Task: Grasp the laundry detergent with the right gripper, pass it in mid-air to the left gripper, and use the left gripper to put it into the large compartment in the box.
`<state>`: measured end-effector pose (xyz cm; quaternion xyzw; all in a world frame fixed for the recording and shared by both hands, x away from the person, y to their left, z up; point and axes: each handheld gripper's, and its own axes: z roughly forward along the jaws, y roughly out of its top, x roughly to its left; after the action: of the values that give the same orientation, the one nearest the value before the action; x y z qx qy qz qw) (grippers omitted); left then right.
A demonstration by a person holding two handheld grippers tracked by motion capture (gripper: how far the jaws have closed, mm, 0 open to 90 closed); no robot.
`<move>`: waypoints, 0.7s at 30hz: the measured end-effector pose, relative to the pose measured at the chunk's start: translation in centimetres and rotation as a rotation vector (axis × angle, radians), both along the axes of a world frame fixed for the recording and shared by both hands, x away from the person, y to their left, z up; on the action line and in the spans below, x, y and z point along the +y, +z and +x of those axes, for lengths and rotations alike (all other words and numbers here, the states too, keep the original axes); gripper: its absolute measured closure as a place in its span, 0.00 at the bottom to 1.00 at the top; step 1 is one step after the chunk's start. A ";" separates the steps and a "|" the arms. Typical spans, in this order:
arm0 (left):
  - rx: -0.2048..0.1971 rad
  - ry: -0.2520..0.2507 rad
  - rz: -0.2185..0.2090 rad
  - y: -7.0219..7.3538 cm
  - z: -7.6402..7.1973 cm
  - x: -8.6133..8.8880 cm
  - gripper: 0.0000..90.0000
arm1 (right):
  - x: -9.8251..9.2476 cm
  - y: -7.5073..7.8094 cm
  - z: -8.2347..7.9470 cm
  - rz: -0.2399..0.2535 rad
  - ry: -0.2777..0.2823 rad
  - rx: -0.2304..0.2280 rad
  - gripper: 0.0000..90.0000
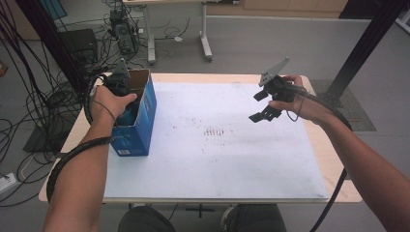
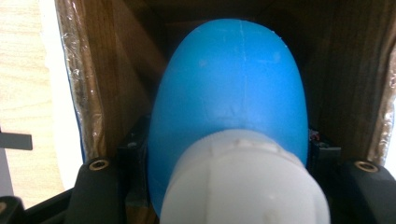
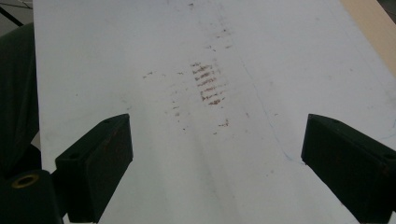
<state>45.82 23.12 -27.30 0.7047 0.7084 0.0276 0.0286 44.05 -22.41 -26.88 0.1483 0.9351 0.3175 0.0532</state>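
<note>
A blue plastic bottle with a white cap (image 2: 229,107) is clamped by the left gripper (image 1: 121,89) inside the blue cardboard box (image 1: 142,121); the right gripper (image 1: 263,116) is held open above the white sheet (image 3: 196,70).

The box (image 1: 139,121) is blue outside, with a small white label low on its near face, and plain brown cardboard inside. The bottle (image 2: 229,98) in it is bright blue with a white cap (image 2: 247,182). Both the left tool (image 2: 229,205) and the right tool (image 1: 265,107) are black, each topped by a grey plate. The table (image 1: 333,164) is pale wood, covered by a white sheet (image 1: 217,164) smudged with reddish-brown streaks near its middle
</note>
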 end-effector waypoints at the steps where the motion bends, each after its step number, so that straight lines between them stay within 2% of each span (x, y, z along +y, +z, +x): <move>1: 0.000 0.000 0.000 0.0 0.0 0.0 0.41 | 0.0 0.0 0.0 0.000 0.000 0.000 0.10; 21: 0.001 -0.002 0.007 0.0 0.0 -0.2 0.41 | -0.5 0.2 0.0 0.009 -0.007 -0.007 0.10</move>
<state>45.84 22.89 -27.30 0.7055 0.7076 0.0298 0.0259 44.04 -22.87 -26.67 0.1508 0.9329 0.3221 0.0567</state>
